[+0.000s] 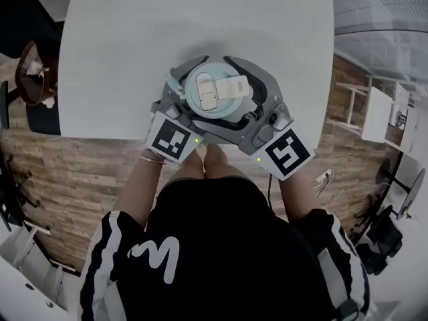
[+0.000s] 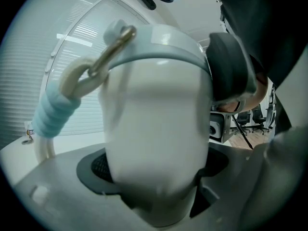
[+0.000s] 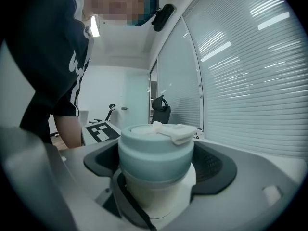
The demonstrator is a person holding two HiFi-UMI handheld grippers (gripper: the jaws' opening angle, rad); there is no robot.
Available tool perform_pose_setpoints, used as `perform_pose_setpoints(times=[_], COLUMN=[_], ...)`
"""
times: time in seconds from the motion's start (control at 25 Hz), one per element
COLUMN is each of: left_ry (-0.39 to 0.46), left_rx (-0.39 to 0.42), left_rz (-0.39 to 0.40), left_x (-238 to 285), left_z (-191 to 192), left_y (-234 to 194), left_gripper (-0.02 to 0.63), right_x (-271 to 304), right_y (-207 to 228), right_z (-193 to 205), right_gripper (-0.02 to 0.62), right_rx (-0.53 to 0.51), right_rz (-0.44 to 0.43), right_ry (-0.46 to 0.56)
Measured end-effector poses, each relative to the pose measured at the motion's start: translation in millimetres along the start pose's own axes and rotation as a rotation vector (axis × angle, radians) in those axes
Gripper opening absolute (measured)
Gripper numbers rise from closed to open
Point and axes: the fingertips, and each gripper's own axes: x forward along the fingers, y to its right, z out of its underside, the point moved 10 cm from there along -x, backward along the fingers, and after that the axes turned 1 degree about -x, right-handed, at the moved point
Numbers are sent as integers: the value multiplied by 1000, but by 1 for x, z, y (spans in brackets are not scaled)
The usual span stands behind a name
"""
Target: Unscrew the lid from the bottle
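left gripper (image 2: pixel 154 170): clamped on bottle (image 2: pixel 154 124) body, bracing it against twist | right gripper (image 3: pixel 159 166): jaws wide, lid (image 3: pixel 155 155) between them, ungripped, probably poised to bite and turn

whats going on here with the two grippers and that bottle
A person at a white table has a gripper in each hand, both brought in around one bottle. The left gripper has its jaws clamped on the bottle's white body, holding it upright. The right gripper has its jaws open on either side of the light blue lid, with gaps on both sides, so it grips nothing. The lid is on the bottle.
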Motion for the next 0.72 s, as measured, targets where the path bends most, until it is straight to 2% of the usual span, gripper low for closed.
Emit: perform_pose_setpoints(times=[0.2,0.44,0.72], left_ry=[7,-26,-20], left_rx=[-6,-20,-7], left_rz=[21,46,47], left_x=[0,-2,-12], left_z=[-2,-6,-37], left_y=[-1,-2,-9], left_gripper=[451,451,451], right_x=[1,2,3], right_y=[2,2,1], right_z=[-1,-4,-37], right_gripper=[442,442,442], right_rx=[20,61,47], right_rz=[-13,3,9], right_ry=[26,32,50])
